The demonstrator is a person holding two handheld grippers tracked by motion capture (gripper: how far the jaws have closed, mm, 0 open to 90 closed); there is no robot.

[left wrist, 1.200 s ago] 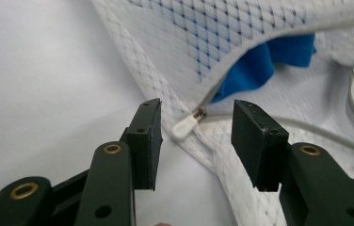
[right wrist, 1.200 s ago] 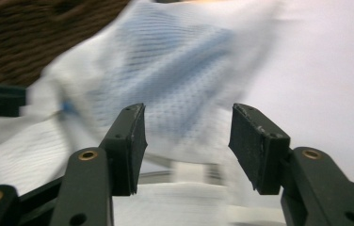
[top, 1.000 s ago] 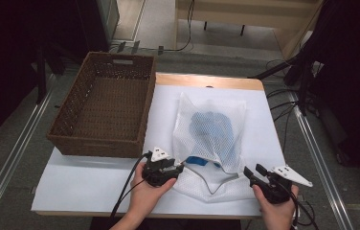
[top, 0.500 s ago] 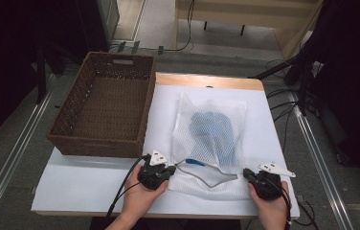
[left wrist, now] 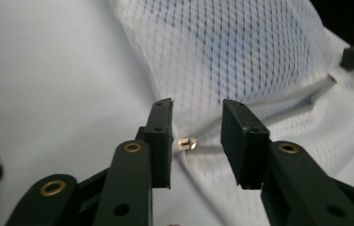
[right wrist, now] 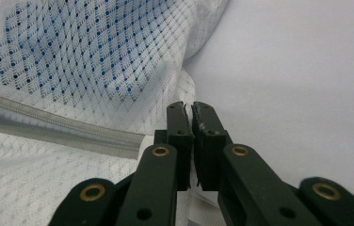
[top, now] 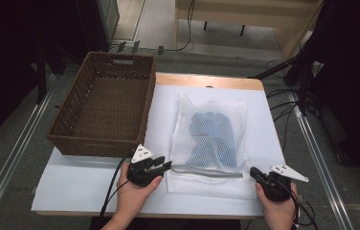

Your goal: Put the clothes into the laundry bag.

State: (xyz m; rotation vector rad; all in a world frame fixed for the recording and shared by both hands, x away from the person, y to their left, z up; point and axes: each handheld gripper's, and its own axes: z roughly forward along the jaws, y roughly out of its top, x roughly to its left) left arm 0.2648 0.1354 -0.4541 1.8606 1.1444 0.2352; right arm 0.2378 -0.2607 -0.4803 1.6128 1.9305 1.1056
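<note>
A white mesh bag [top: 211, 177] with a blue garment [top: 214, 134] inside lies flat on the white table [top: 73, 187]. Its grey zipper [top: 207, 171] runs along the near edge. My left gripper [top: 167, 166] sits at the zipper's left end. Its jaws have just been opening. The brass zipper pull [left wrist: 187, 143] lies between the left gripper's [left wrist: 197, 123] open jaws, with neither pad on it. My right gripper [top: 253, 171] is at the bag's near right corner. In the right gripper view the right gripper [right wrist: 189, 111] is shut on the bag's mesh edge [right wrist: 190, 89], beside the zipper's end [right wrist: 62, 128].
A brown wicker basket [top: 104, 143] stands at the table's left, close beside the bag and just beyond my left hand. Cables [top: 283, 105] trail on the floor to the right of the table. Metal rails [top: 15, 158] run along the floor on the left.
The bag's raised near edge has dropped flat and the zipper now lies in a straight line. My left gripper has shifted left and parted its jaws. The right jaws have closed on the corner.
</note>
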